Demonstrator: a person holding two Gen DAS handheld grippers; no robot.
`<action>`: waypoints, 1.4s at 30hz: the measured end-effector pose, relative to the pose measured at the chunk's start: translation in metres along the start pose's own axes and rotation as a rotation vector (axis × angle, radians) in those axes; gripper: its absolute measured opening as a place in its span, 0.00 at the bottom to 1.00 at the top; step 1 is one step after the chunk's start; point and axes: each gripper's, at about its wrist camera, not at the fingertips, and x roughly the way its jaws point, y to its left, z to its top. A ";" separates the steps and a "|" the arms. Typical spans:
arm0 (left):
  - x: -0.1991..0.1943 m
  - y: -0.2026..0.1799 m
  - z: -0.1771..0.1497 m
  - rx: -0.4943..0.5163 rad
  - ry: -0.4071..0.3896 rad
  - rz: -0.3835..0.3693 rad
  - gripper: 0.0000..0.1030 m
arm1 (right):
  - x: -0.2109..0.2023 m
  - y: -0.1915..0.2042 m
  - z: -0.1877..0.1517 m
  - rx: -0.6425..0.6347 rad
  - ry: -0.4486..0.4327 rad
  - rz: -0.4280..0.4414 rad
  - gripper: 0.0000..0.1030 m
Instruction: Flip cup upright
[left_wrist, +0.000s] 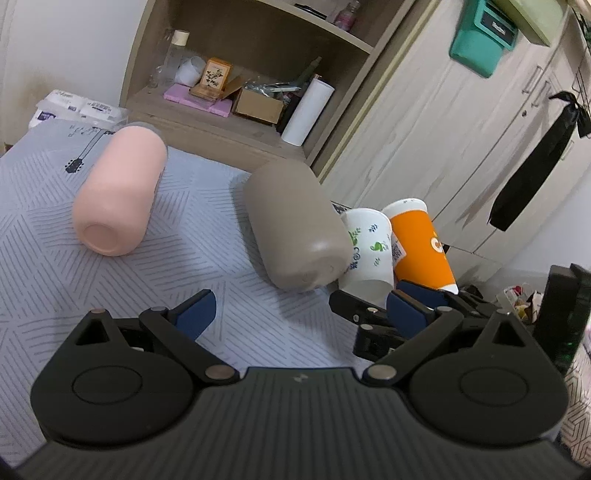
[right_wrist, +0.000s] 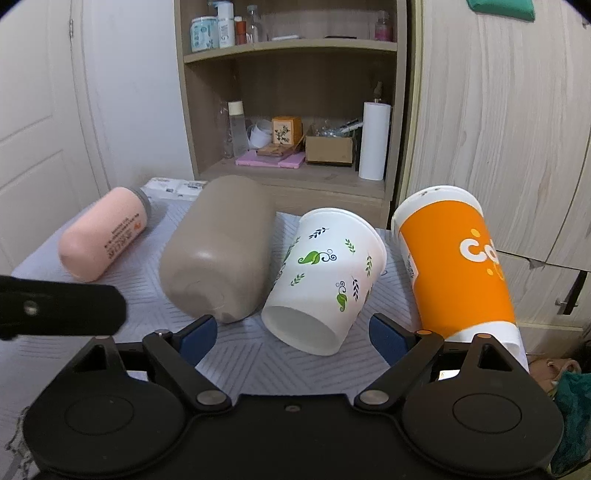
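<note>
Several cups lie on their sides on a grey patterned cloth (right_wrist: 236, 354): a pink cup (right_wrist: 103, 236), a taupe cup (right_wrist: 218, 247), a white paper cup with leaf print (right_wrist: 325, 273) and an orange paper cup (right_wrist: 458, 266). All show in the left wrist view too: pink (left_wrist: 118, 192), taupe (left_wrist: 295, 225), white (left_wrist: 369, 251), orange (left_wrist: 421, 247). My right gripper (right_wrist: 291, 336) is open, its jaws to either side of the white cup's base. My left gripper (left_wrist: 299, 310) is open and empty, in front of the taupe cup.
A wooden shelf unit (right_wrist: 295, 110) with bottles, boxes and a white roll stands behind the table. Wardrobe doors (right_wrist: 498, 129) are at the right. Tissue packs (left_wrist: 77, 109) lie at the far left edge. My left gripper's finger (right_wrist: 62, 306) shows at left.
</note>
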 end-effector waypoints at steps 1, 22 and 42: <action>0.002 0.002 0.001 -0.005 0.001 0.000 0.97 | 0.002 0.001 0.001 -0.008 0.003 -0.009 0.86; 0.016 -0.002 0.006 0.018 0.029 -0.022 0.97 | -0.006 -0.002 -0.007 -0.053 0.042 0.059 0.20; 0.109 -0.090 0.088 0.312 0.288 -0.068 0.60 | 0.003 -0.026 0.020 0.101 -0.017 0.076 0.67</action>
